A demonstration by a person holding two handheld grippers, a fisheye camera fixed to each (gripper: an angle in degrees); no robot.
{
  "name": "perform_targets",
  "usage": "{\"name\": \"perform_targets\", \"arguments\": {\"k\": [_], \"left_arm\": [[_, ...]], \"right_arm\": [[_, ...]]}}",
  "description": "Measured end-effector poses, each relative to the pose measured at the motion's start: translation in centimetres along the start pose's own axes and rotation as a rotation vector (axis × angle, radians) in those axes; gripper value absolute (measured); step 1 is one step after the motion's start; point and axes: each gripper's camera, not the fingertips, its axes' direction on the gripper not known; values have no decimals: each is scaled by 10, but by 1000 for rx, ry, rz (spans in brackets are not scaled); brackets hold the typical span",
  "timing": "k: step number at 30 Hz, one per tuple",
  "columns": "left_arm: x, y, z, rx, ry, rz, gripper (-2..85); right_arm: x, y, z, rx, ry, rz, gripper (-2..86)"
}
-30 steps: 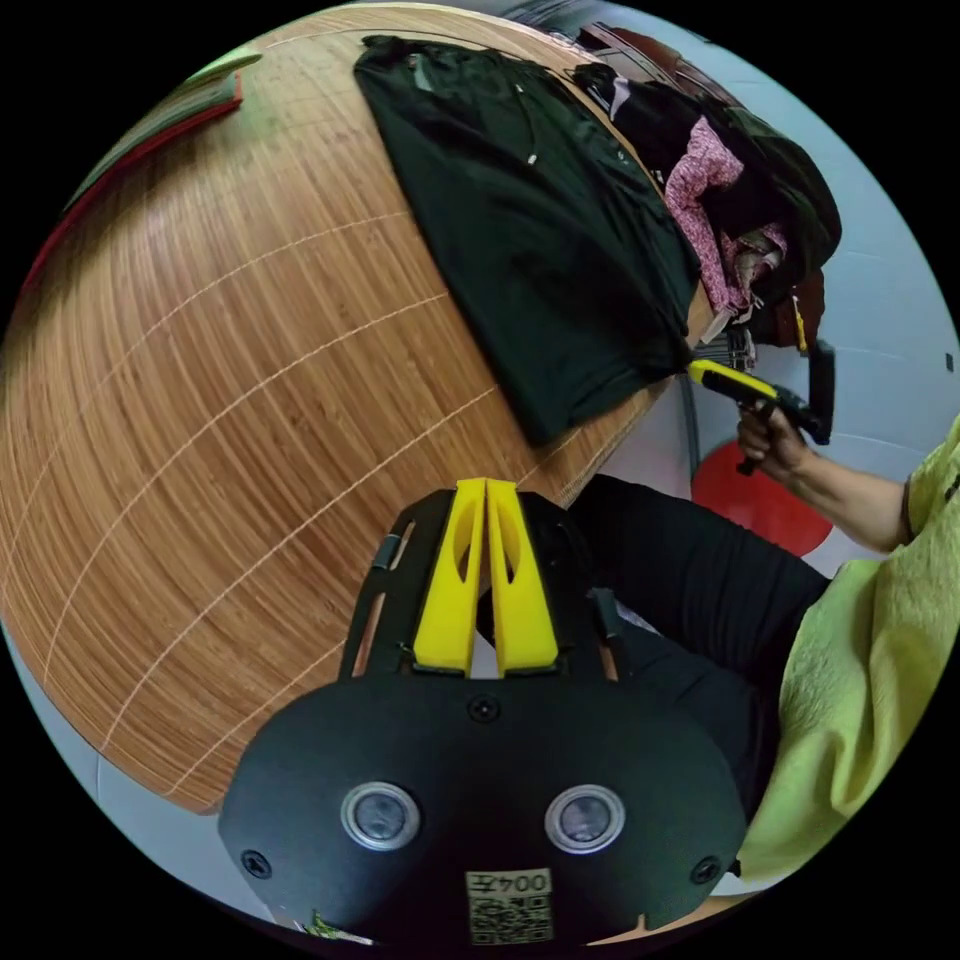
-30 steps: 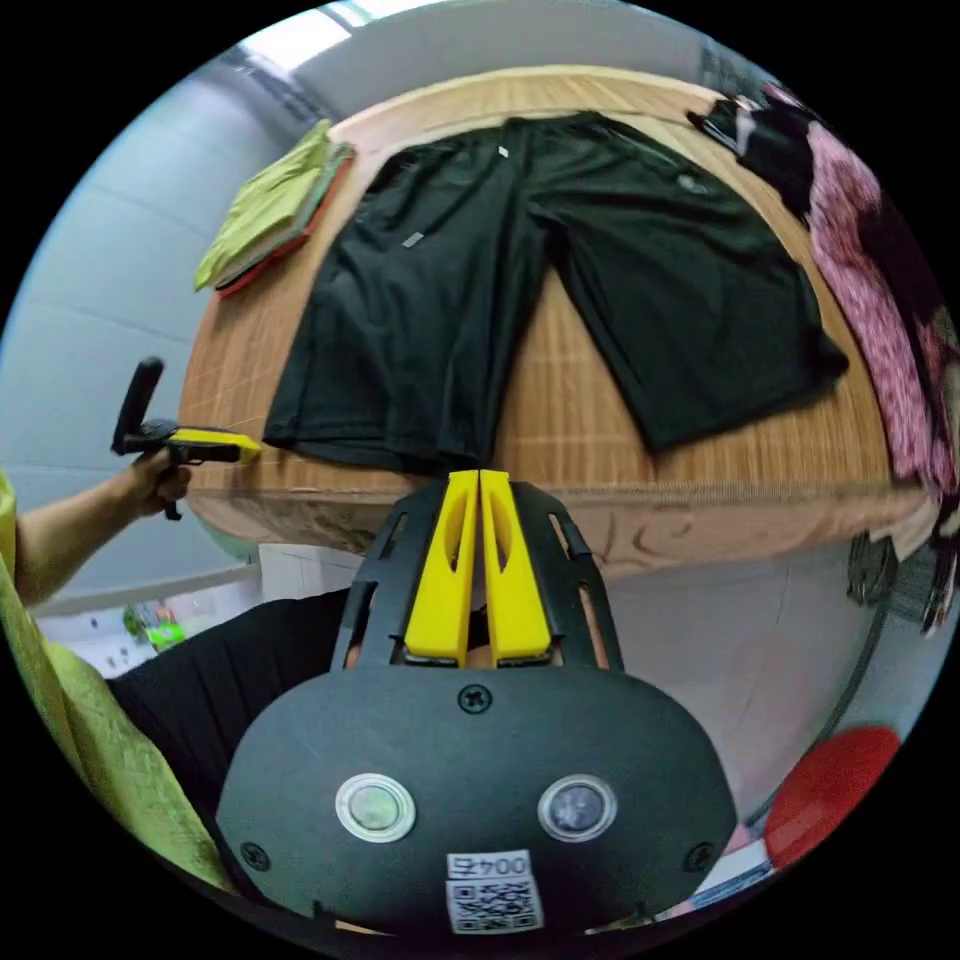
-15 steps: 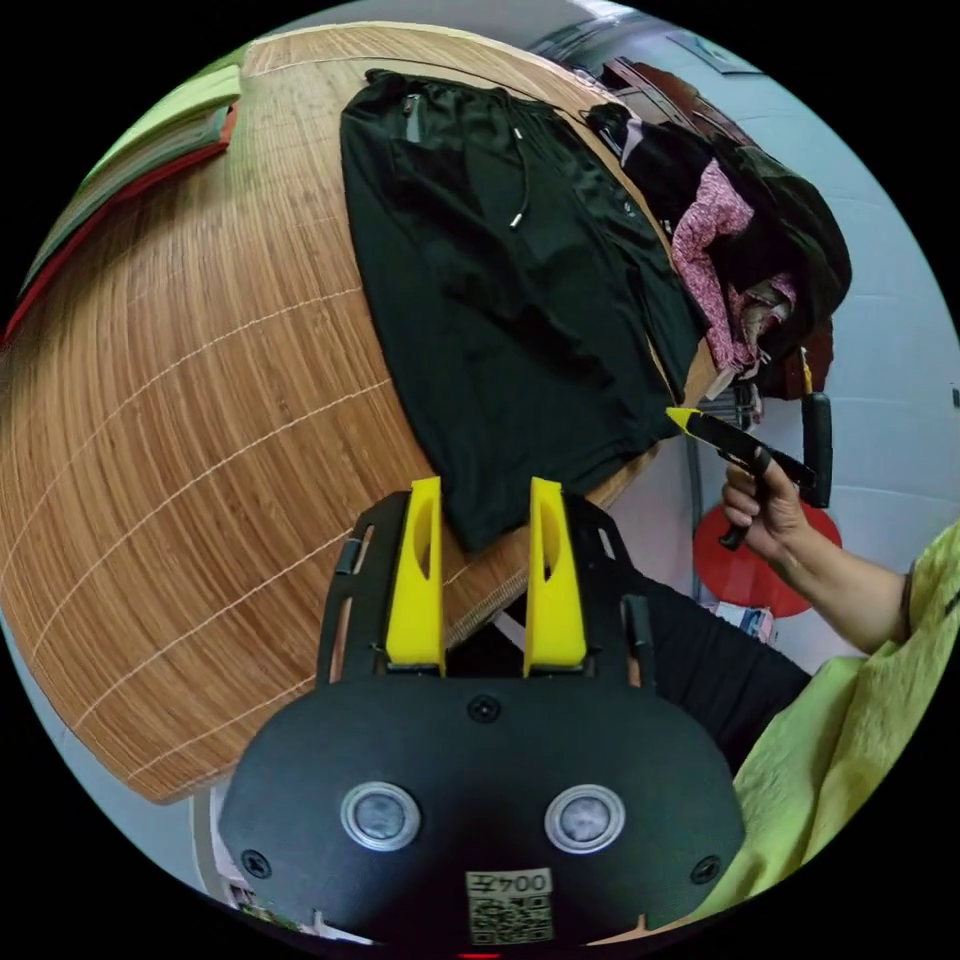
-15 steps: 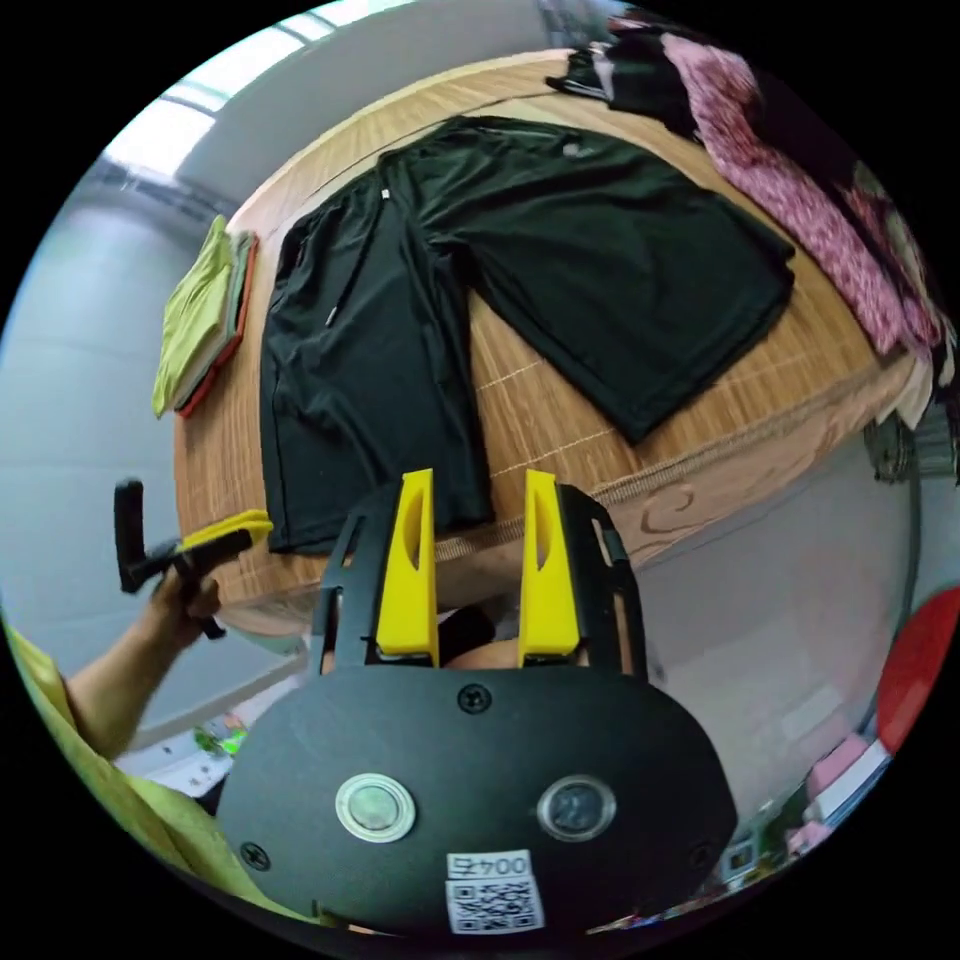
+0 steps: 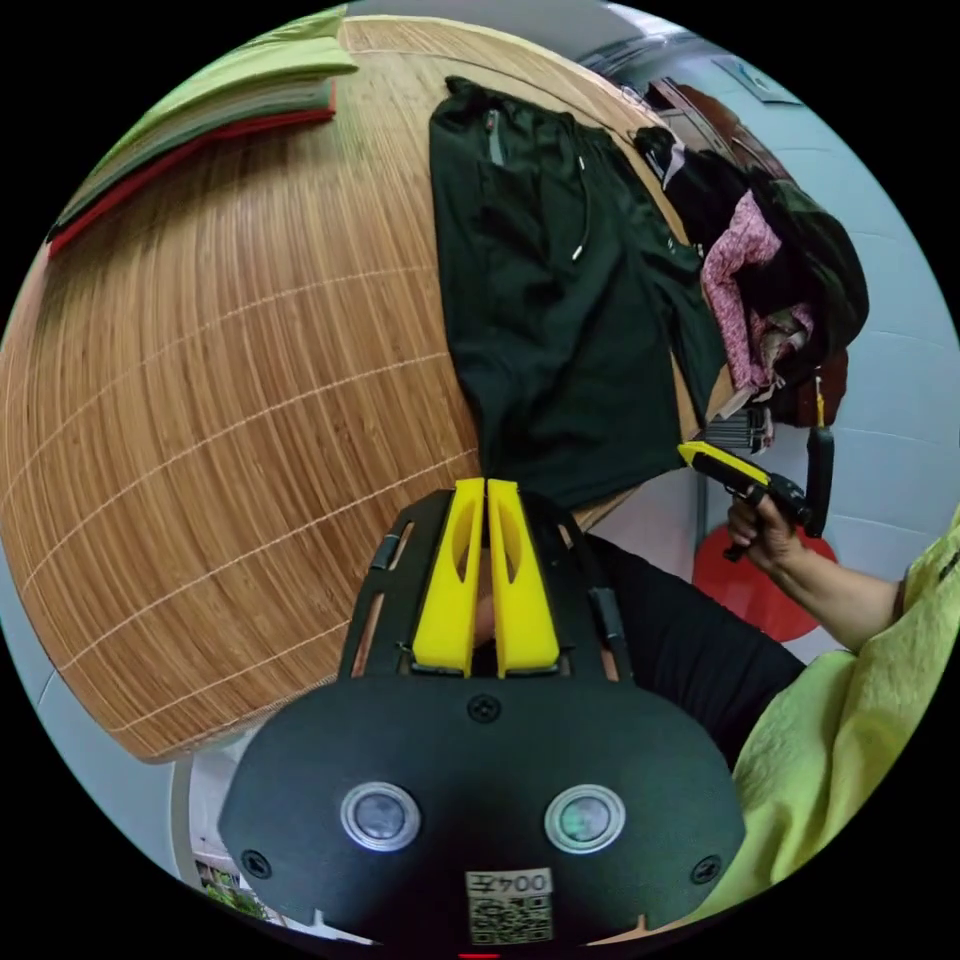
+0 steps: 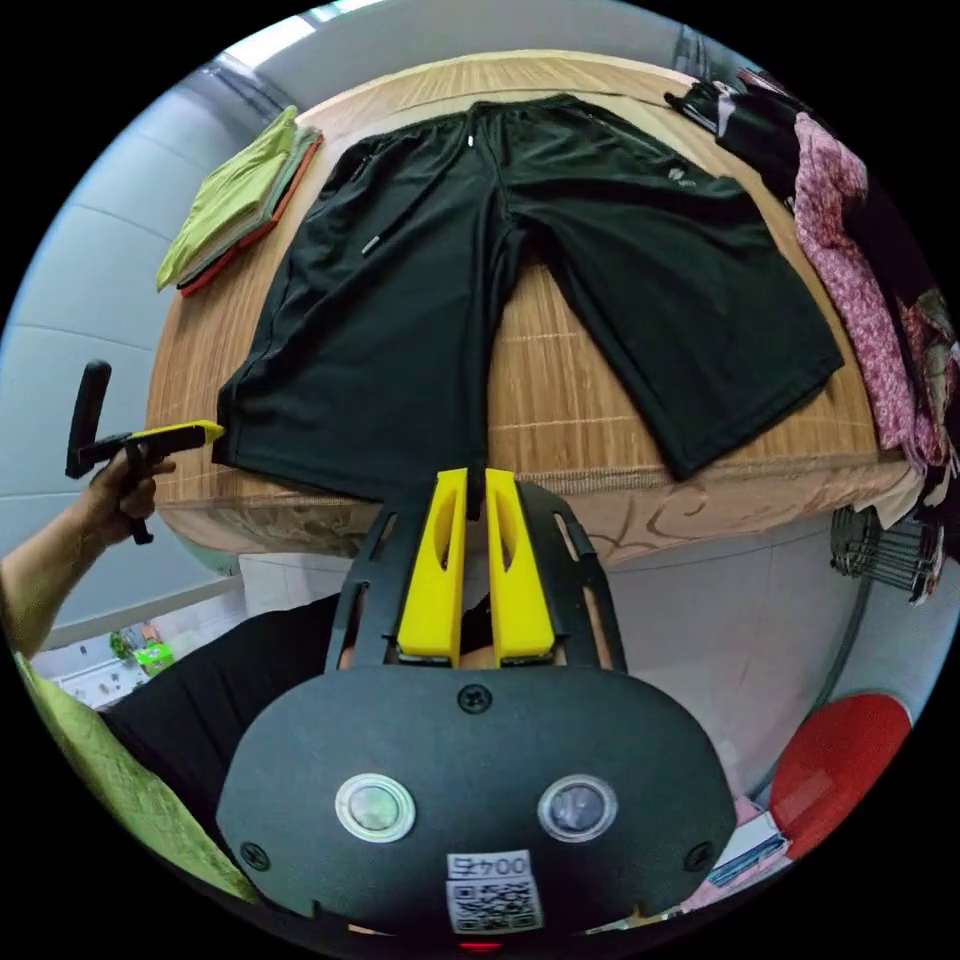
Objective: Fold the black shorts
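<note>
- Left gripper view:
  - Finds the left gripper (image 5: 485, 488) at lower centre, jaws pressed together with no gap, pinching what looks like the outer hem corner of one leg of the black shorts (image 5: 550, 300).
  - Traces the shorts from that corner up the frame to the waistband at upper centre, flat on the bamboo mat (image 5: 200, 400), hem at the mat's near edge.
  - Places the right gripper (image 5: 700, 458) at centre right, held in a hand (image 5: 765, 520), tip touching the other corner of the same hem.
  - Notes a folded stack (image 5: 200, 100) at upper left and a loose clothes pile (image 5: 770, 250) at upper right, both off the shorts.
- Right gripper view:
  - Puts the right gripper (image 6: 475, 492) at centre, jaws down to a thin slit with dark cloth in it — clamped on the inner hem corner of the picture-left leg.
  - Spots the left gripper (image 6: 205, 433) at mid left, tip on the outer corner of that leg.
  - Shows the shorts (image 6: 620, 260) spread front-up, waistband at the top, both legs fanning down toward the grippers, the picture-right leg lying free.
- Judgement:
  - Hinges on the long axis running from waistband to hem, straight away from both grippers — with only one leg held, probably calls for carrying it sideways over the free leg, the right gripper being the nearer to it.
</note>
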Motion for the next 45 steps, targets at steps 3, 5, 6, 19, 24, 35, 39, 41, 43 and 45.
{"name": "perform_targets", "arguments": {"k": [3, 5, 6, 19, 24, 35, 39, 41, 43, 45], "left_arm": [[3, -2, -32, 112, -23, 43, 5], [10, -10, -40, 159, -5, 93, 5], [17, -15, -41, 156, 5, 130, 5], [-44, 51, -62, 43, -1, -156, 2], [-27, 25, -98, 238, 131, -108, 3], [74, -57, -66, 63, -226, 272, 2], [85, -69, -83, 62, -195, 302, 4], [92, -72, -89, 78, -190, 336, 4], [99, -75, -95, 103, -191, 353, 4], [112, -80, -104, 134, -199, 379, 3]], "right_arm": [[-5, -6, -15, 46, 130, -92, 55], [-8, -12, -7, 49, 230, -144, 52], [-9, -18, 3, 23, 273, -152, 43], [10, -32, 8, -41, -108, 31, 96], [-11, -38, 37, -98, -157, 109, 65], [-7, -22, 41, -245, 34, -38, -7], [-19, -27, 15, -77, 141, -10, -6], [-35, -29, 8, 37, 194, -43, -3], [-56, -37, 41, -29, 220, -142, 0], [-66, -38, 71, -90, 224, -174, 1]]}}
